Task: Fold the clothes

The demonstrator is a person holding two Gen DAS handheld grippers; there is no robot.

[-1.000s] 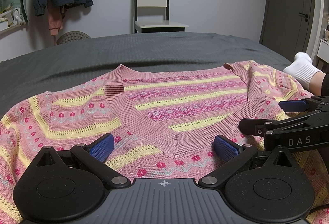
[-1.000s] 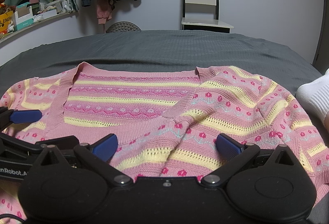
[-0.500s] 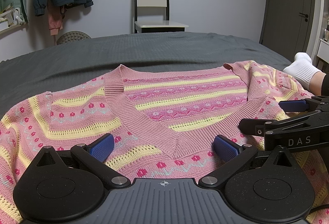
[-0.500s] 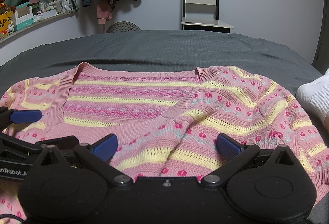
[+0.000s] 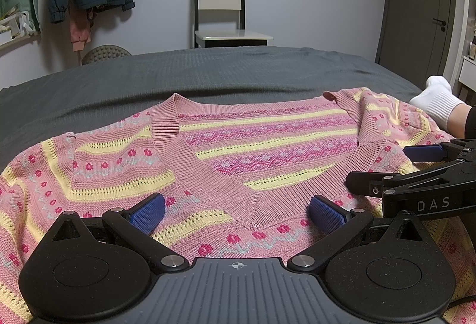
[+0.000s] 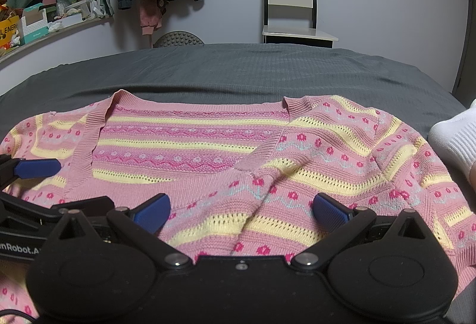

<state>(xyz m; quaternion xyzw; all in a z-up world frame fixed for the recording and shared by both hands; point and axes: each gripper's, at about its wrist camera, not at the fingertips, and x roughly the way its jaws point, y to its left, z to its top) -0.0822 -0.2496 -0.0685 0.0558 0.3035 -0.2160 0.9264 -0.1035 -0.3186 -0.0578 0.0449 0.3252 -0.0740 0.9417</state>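
Nothing has moved; both grippers, left [image 5: 237, 210] and right [image 6: 241, 206], hover spread-fingered over the sweater [image 5: 267, 145].

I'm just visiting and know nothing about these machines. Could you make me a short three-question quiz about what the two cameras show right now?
1. True or false: the pink and yellow patterned knit V-neck sweater lies spread on the dark grey bed cover.
2. The left gripper with blue-padded fingers is: A) shut on the sweater, B) open over the sweater, C) holding a sock.
3. Fill in: against the far wall stands a cream-backed wooden ____.

Key: 1 true; 2 B; 3 chair. The right gripper is open too.
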